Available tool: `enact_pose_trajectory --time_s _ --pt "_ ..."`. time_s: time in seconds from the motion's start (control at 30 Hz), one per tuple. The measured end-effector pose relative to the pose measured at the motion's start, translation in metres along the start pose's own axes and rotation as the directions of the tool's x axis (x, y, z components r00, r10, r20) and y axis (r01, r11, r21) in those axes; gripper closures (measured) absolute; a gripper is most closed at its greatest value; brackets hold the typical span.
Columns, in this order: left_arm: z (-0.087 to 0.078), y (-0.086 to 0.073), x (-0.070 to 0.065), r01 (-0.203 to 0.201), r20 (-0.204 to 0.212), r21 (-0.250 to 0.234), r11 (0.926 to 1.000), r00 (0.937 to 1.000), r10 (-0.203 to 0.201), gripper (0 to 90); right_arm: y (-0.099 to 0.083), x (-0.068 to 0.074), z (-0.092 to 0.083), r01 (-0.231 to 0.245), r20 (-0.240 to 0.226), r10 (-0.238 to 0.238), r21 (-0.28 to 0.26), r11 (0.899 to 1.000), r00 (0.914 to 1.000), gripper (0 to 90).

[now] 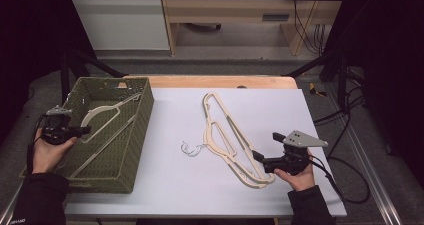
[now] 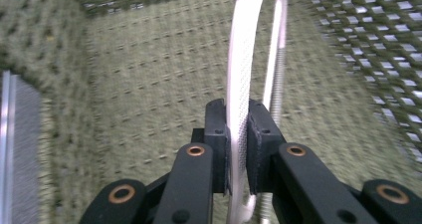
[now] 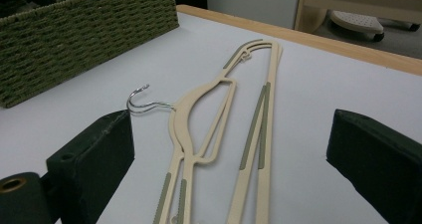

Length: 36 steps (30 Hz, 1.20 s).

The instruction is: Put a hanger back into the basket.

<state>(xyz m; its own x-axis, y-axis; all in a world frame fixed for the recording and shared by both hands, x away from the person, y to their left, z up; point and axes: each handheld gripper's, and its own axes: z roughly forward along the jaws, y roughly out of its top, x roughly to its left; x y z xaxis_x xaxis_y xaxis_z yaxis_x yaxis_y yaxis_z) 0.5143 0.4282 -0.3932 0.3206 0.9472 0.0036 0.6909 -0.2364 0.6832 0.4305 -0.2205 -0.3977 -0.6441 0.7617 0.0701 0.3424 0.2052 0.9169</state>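
Left gripper (image 2: 237,154): the jaws stand narrow, with the curved shoulder of a cream hanger (image 2: 242,79) between the two black pads. In the left gripper view the pad on one side lies against the hanger; on the other side a thin dark gap shows, so a firm clamp cannot be confirmed. The hanger's metal shank runs just beside the shoulder. Beyond the jaws lie the woven floor and walls of the green basket (image 2: 149,84).

In the high view the left gripper (image 1: 86,130) sits at the near left wall of the basket (image 1: 142,115), held by the left hand (image 1: 47,152), with its tip reaching inward over the rim. The hanger in the basket (image 1: 100,112) leans across the interior, its long bar running diagonally toward the near corner.

Right gripper (image 3: 231,154): the jaws stand wide apart and hold nothing. Between and beyond them, in the right gripper view, two cream hangers (image 3: 199,114) lie stacked flat on the bench (image 3: 298,79), with a chrome hook (image 3: 142,102) projecting toward the basket side.

In the high view the right gripper (image 1: 257,156) rests low at the near end of the stacked hangers (image 1: 225,135), held by the right hand (image 1: 300,177). The stack lies near the middle of the white bench (image 1: 175,185), well apart from the basket, which occupies the left end of the bench.
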Motion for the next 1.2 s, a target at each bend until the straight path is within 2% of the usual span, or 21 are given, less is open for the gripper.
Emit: enact_pose_trajectory --time_s 0.13,0.23,0.47,0.9,1.07,1.2 --pt "0.004 0.000 0.003 0.017 -0.036 0.024 0.9996 0.9992 -0.017 77.6 0.000 0.000 0.001 0.002 -0.001 -0.002 0.005 1.000 1.0000 5.3" --pt "0.005 -0.001 0.005 0.008 -0.043 0.051 0.9987 0.9991 -0.006 73.4 -0.001 0.001 0.002 0.000 -0.005 0.000 0.009 1.000 1.0000 5.2" --pt "0.015 -0.004 0.011 0.066 -0.071 0.108 0.9919 0.9958 -0.058 63.6 0.000 0.001 0.003 0.005 -0.009 -0.005 0.009 1.000 0.9999 5.2" --pt "0.016 -0.007 0.014 0.098 -0.092 0.124 0.9875 0.9920 -0.087 58.5 0.000 0.003 0.003 0.006 -0.011 -0.006 0.010 1.000 0.9999 5.2" --pt "0.017 -0.008 0.016 0.111 -0.091 0.136 0.9845 0.9909 -0.099 55.2 0.000 0.003 0.003 0.010 -0.010 -0.010 0.009 1.000 0.9999 5.1" --pt "0.016 -0.008 0.015 0.110 -0.088 0.134 0.9848 0.9913 -0.098 54.0 0.000 0.003 0.003 0.009 -0.010 -0.009 0.009 1.000 0.9999 5.1"
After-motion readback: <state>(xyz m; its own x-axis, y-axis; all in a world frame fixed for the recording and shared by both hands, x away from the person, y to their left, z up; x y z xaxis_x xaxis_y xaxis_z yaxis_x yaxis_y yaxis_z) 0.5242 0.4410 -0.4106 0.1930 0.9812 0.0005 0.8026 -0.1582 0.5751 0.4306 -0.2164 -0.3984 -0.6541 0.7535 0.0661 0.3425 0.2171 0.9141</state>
